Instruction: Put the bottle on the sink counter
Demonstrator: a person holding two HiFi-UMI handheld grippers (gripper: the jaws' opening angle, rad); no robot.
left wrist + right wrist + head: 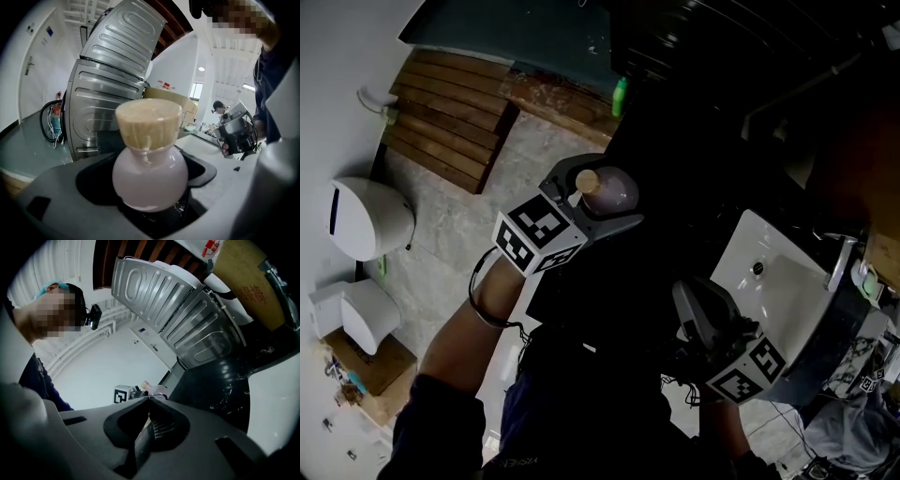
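While the left gripper is held up in the air, its jaws squeeze the round belly of the bottle. The bottle is smooth, shiny and pale pink, with a fat tan cork on top. It stands upright, to the left of the sink, and is not on the bench. The right gripper is lower, just beside the sink's near edge. Its jaws are pressed together with nothing between them.

The sink is white and smooth, with a small round drain and a shiny tap at its far side. In the right gripper view the bench by it is dark and glossy, with thin pale veins like stone. In the head view the bench is so dark that its edges are hard to make out.

Down below, the floor is grey stone tile. A white toilet stands at the left. Farther off lies a mat of brown wooden slats, and past it stands a small green bottle.

Big ribbed metal panels lean behind the bottle. Much of the middle of the head view is black, and what is there cannot be told.
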